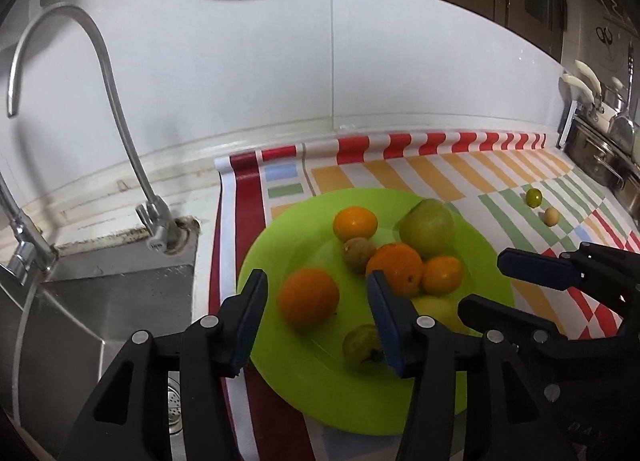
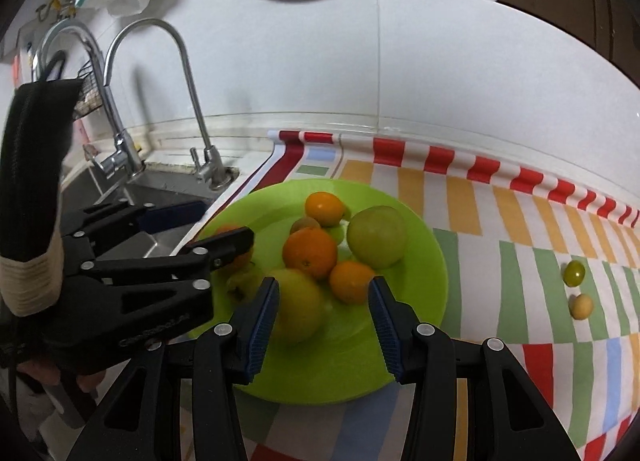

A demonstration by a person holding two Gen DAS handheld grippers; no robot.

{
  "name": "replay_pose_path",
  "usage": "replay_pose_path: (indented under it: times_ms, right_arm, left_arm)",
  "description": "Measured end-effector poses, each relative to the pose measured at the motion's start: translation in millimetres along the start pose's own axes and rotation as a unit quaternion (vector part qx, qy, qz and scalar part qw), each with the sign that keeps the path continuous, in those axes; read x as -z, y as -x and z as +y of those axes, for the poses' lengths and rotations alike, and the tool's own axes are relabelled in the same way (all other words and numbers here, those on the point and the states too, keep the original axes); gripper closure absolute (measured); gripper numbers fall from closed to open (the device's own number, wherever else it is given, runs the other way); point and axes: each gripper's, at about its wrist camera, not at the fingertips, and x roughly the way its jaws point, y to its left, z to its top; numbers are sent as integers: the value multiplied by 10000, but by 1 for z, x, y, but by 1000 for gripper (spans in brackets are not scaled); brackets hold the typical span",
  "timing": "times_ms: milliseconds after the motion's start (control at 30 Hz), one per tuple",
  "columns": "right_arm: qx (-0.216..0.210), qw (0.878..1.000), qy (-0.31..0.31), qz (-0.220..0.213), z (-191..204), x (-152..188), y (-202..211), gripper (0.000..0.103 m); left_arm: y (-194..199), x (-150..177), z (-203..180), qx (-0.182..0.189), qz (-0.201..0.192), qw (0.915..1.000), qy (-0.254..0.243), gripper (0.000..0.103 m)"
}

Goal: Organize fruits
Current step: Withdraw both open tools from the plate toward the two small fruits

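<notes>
Plate [image 1: 288,357] fruit being approached: left gripper [image 1: 316,321] part open around an orange [image 1: 309,304], unpressed; right gripper [image 2: 324,325] part open, empty; closing needed next.

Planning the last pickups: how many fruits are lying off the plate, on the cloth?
2: a small green fruit and a small yellowish fruit beside it, on the striped cloth right of the green plate.

White tiled wall [image 1: 248,73], steel sink [image 1: 100,293] with curved faucet [image 1: 100,73] — striped cloth [image 2: 500,221] on counter
</notes>
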Motion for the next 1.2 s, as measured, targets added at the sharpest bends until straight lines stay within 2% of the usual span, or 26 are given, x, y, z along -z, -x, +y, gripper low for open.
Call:
replay_pose_path:
  times_ms: [367, 433, 533, 700, 1200]
  right_arm:
    - [39, 9998, -156, -145, -10, 3, 20, 55]
    - [24, 9997, -166, -204, -10, 4, 27, 50]
    - [33, 9994, -159, -322, -12, 7, 38, 50]
    - [72, 9988, -201, -445, -18, 11, 56, 50]
    - [296, 9963, -309, -752, -48, 31, 109, 50]
  left_arm:
    - [37, 4, -3, -261, -179, 9991, 273, 52]
    - [43, 5, -6, -283, -205, 9989, 297, 52]
    - [53, 7, -11, -309, -229, 9987, 339, 52]
    - [73, 8, -22, -376, -339, 9980, 369, 45]
    - [107, 7, -69, -307, -577, 9973, 333, 42]
